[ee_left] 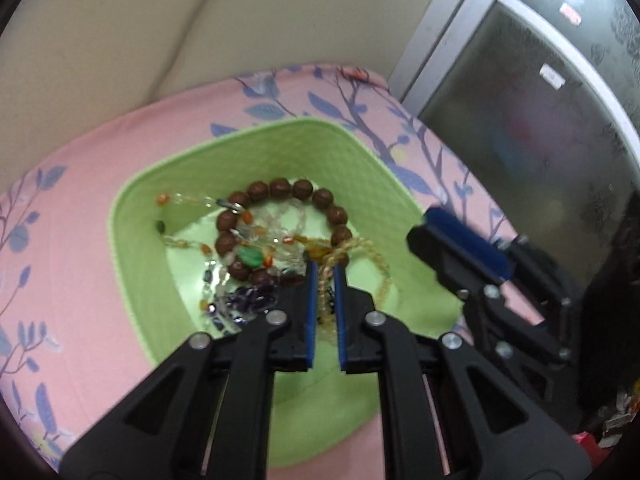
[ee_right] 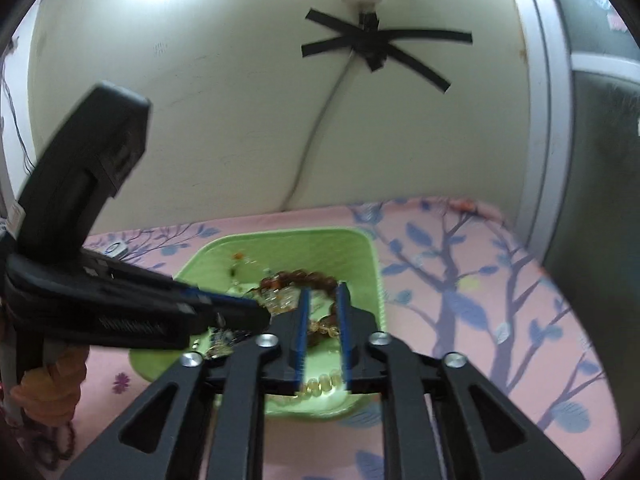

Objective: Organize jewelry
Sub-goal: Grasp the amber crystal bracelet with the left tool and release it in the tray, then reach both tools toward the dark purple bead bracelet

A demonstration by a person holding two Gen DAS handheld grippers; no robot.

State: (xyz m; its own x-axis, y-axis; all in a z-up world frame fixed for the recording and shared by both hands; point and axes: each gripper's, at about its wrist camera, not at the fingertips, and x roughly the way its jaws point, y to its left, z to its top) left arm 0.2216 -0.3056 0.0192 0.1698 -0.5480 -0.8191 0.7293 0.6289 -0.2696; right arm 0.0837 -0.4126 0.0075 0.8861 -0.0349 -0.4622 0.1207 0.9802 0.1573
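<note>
Left wrist view: the left gripper [ee_left: 325,270] is seen clamped on a yellow translucent bead strand [ee_left: 352,250]; the right gripper [ee_right: 322,290], closed emptily, is blurred there.

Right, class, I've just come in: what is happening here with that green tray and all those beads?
A person is sorting jewelry with a hand-held gripper in each hand. Both grippers hang over a green tray on a pink flowered cloth. The tray holds a tangle: a brown bead bracelet, clear strands and a green stone. The left gripper is shut on a yellow bead strand, which runs between its pads. The right gripper is shut too, with yellow beads seen behind its fingers; whether it grips them is unclear.
</note>
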